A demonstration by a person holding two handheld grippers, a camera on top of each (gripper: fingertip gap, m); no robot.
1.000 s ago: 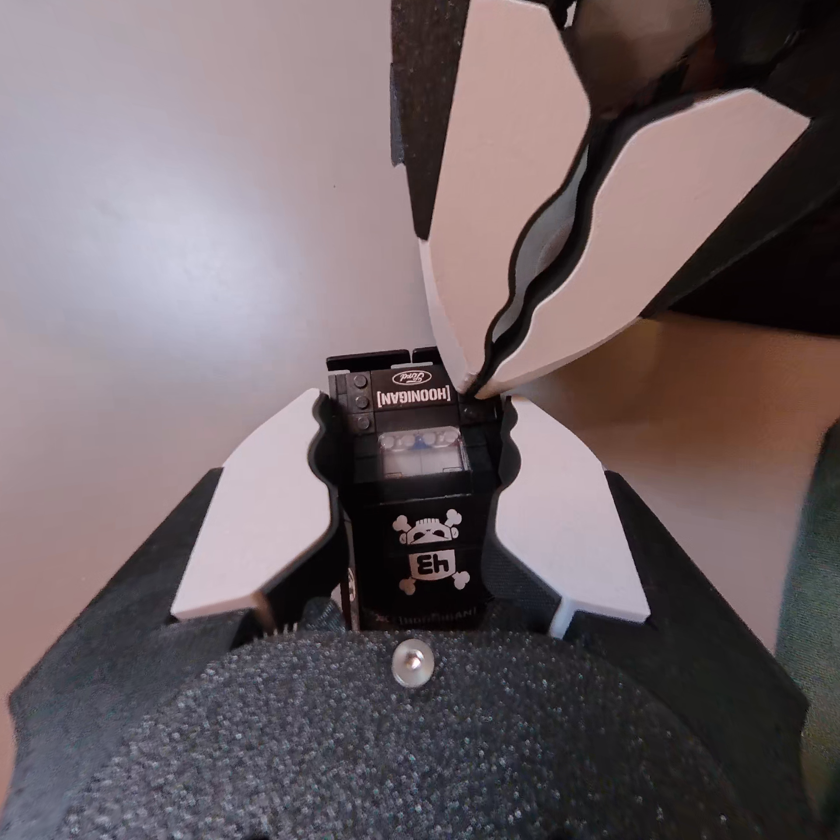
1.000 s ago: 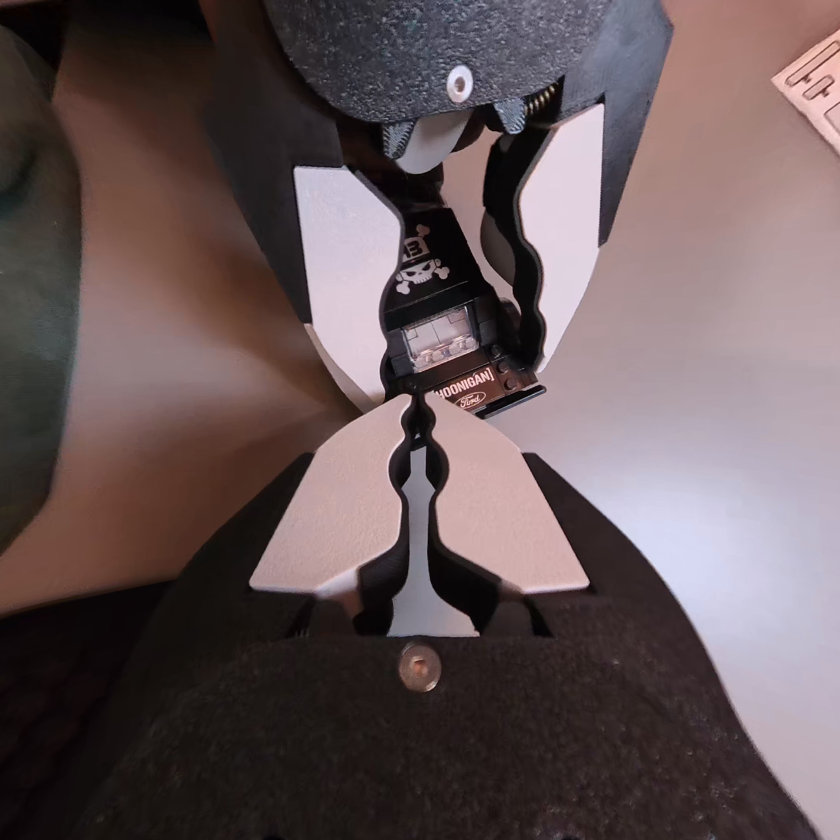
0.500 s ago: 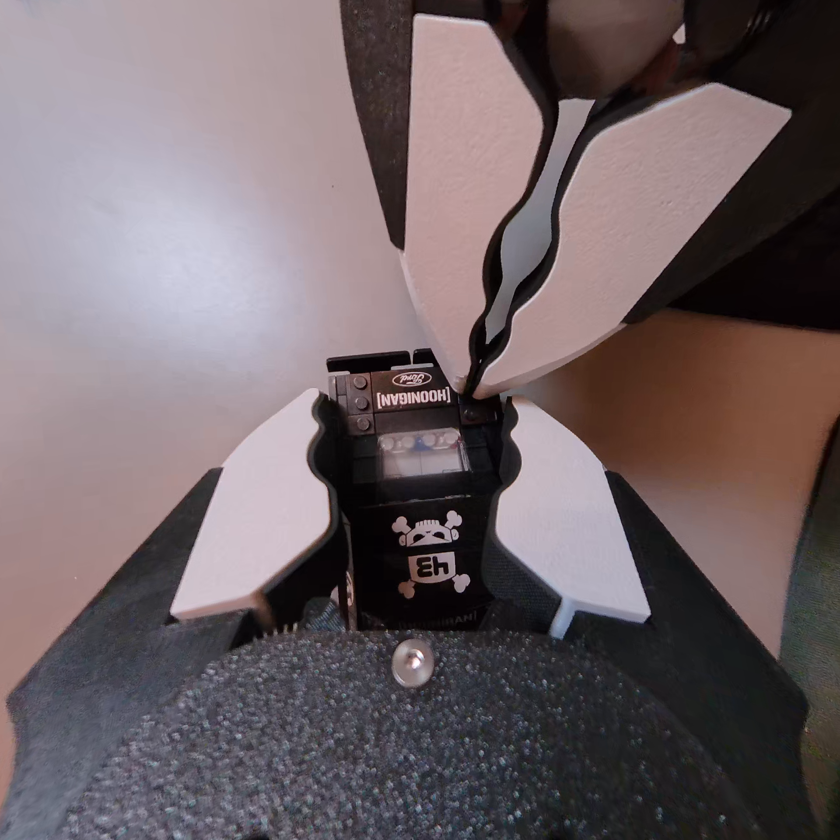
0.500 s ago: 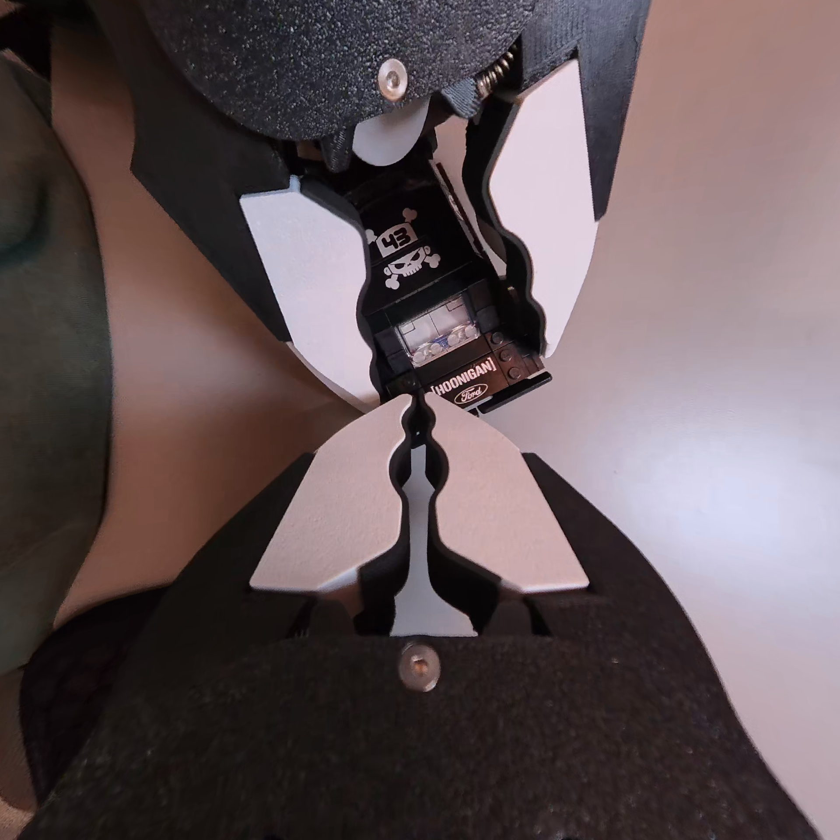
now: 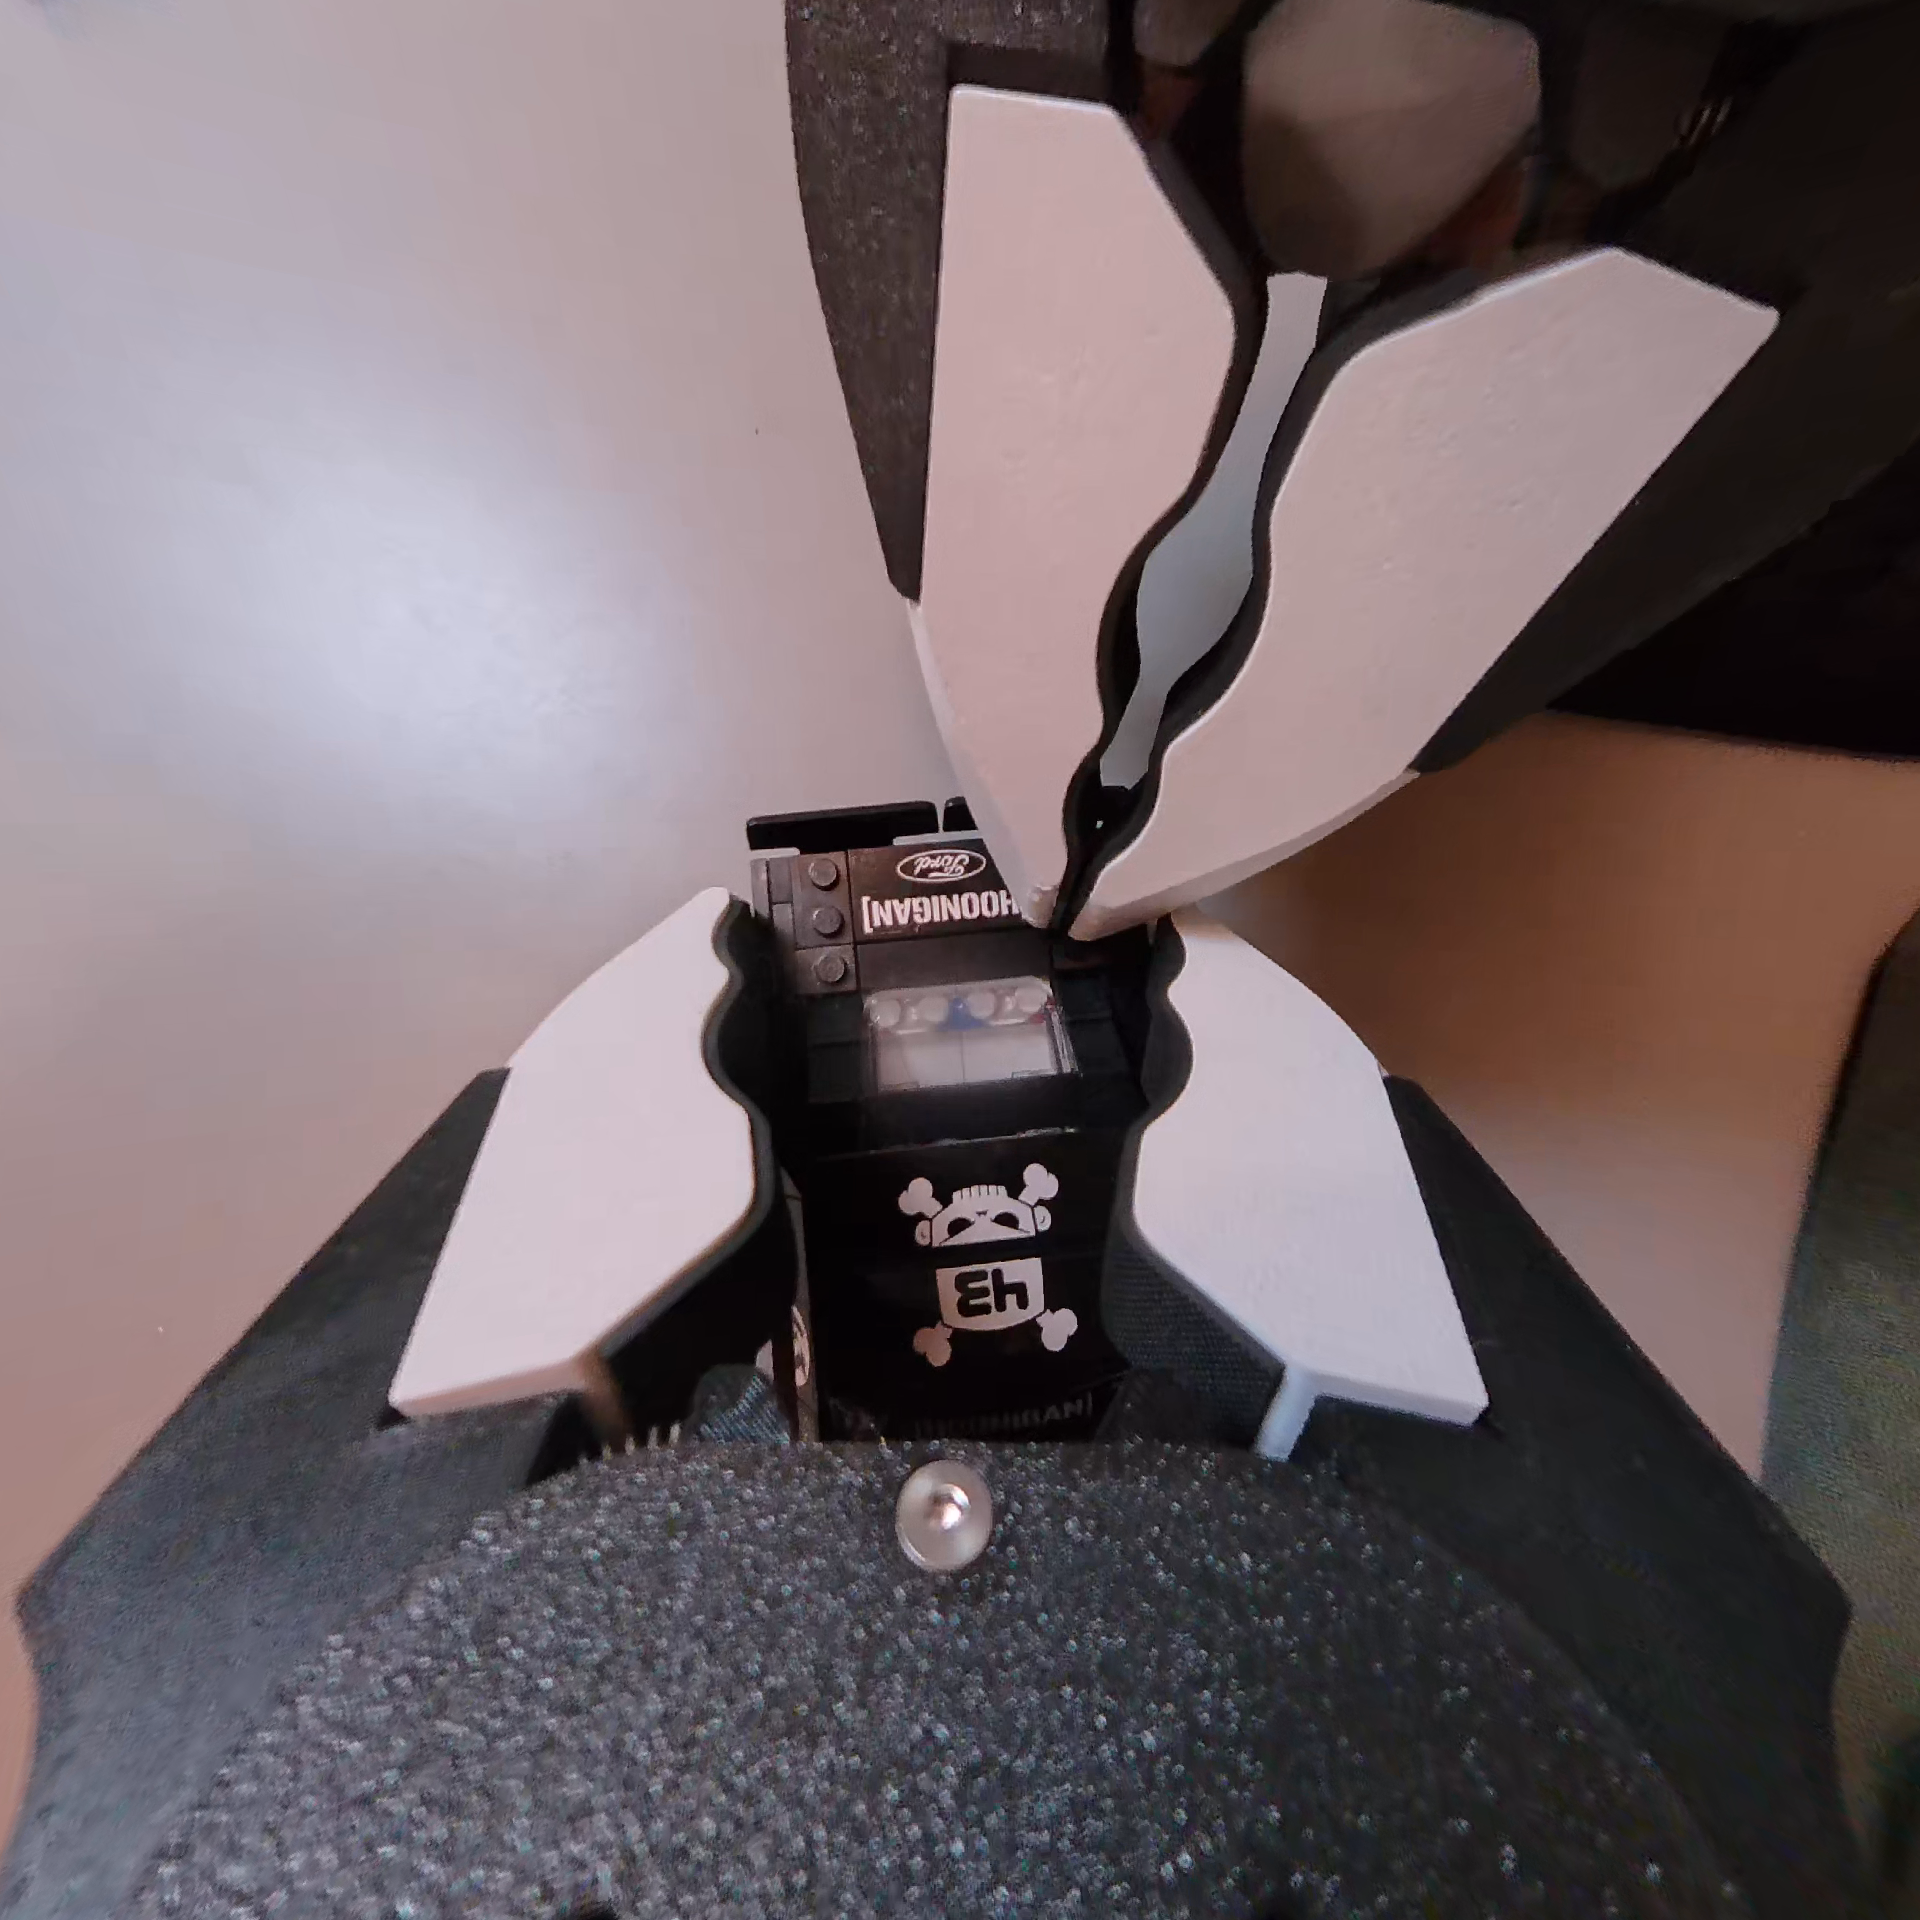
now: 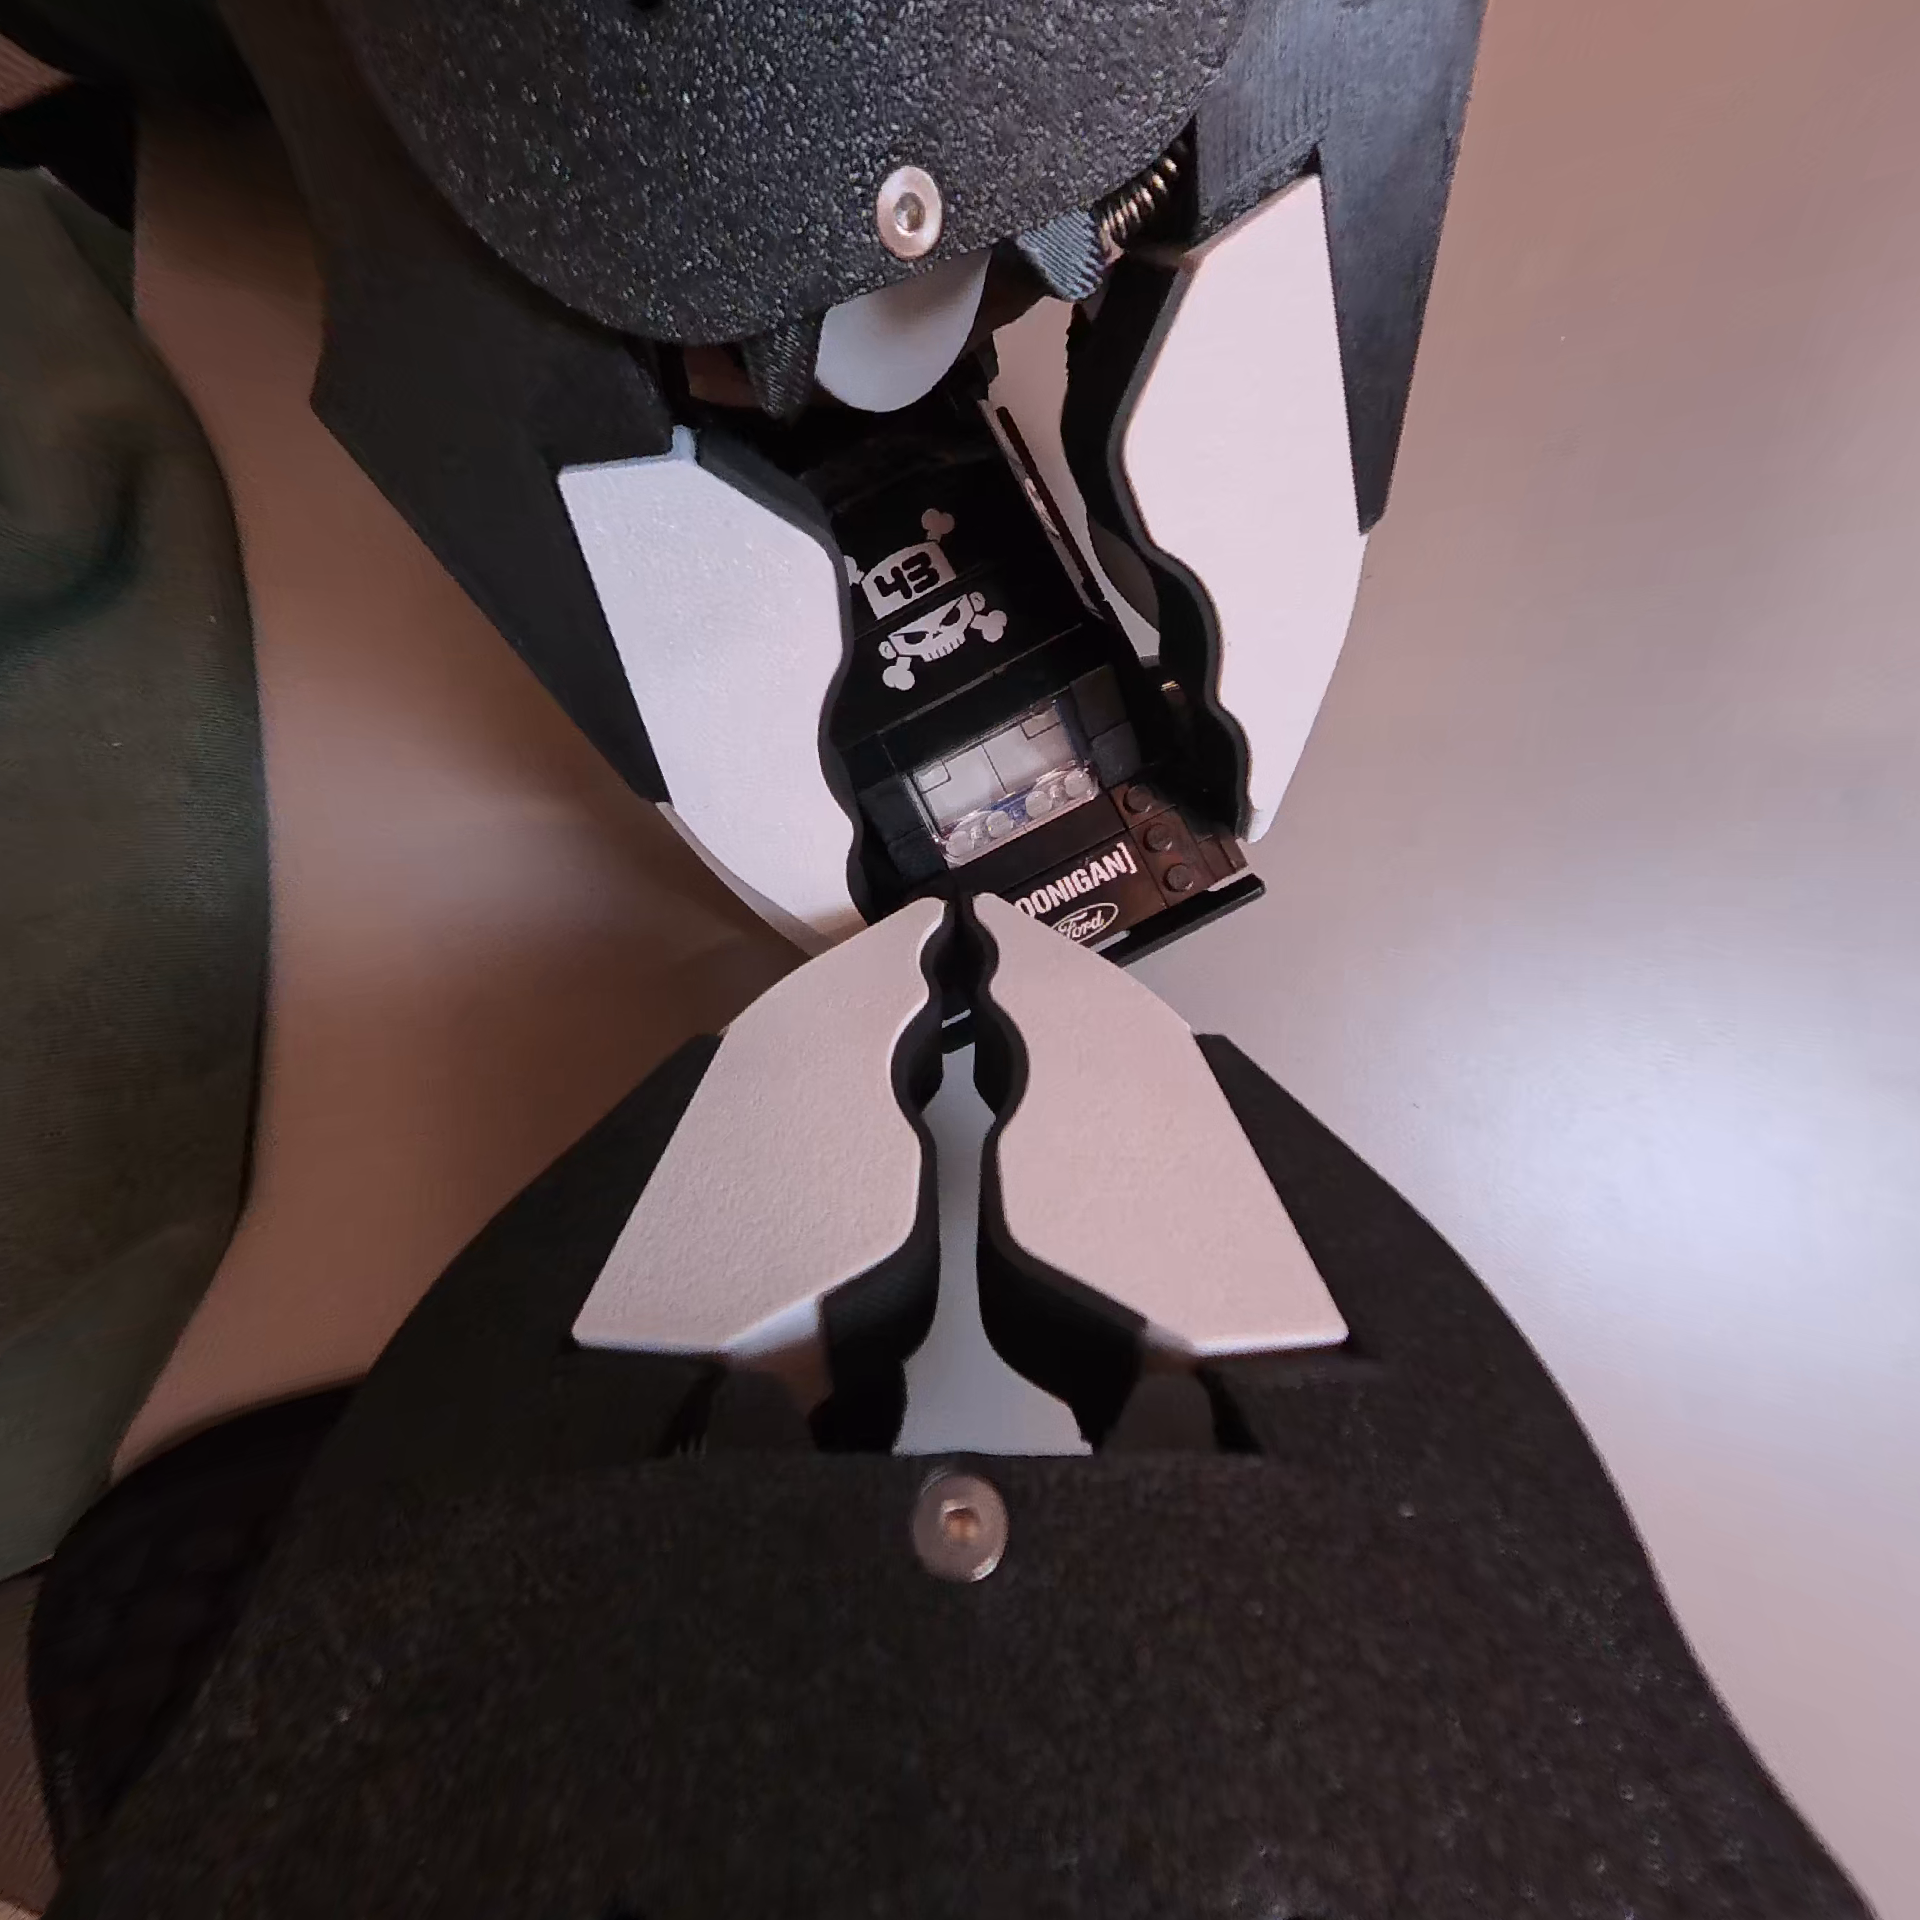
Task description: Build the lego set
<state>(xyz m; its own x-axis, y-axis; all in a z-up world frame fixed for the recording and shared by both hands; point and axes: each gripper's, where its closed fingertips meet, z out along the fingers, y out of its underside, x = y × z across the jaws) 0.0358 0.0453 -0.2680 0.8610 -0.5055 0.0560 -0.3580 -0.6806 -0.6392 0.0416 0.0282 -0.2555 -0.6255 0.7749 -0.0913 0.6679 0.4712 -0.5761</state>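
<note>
A black lego car (image 5: 956, 1195) with a white skull print on its roof and a clear window sits lengthwise between the fingers of my left gripper (image 5: 951, 925), which is shut on its sides. It also shows in the right wrist view (image 6: 935, 665), held by the left gripper (image 6: 1039, 873). My right gripper (image 6: 961, 909) is shut, and its tips touch the car's end corner beside the printed tile. In the left wrist view the right gripper (image 5: 1065, 914) comes down from the upper right. I cannot tell whether a small piece sits between its tips.
A pale grey table top (image 5: 364, 520) lies under both grippers. Dark green cloth (image 6: 114, 831) fills the left edge of the right wrist view and shows at the right edge of the left wrist view (image 5: 1849, 1351). A tan surface (image 5: 1507, 935) lies beside it.
The right gripper has turned more upright and shifted slightly left over the car, with its tips staying on the same corner. The left gripper still holds the car the same way.
</note>
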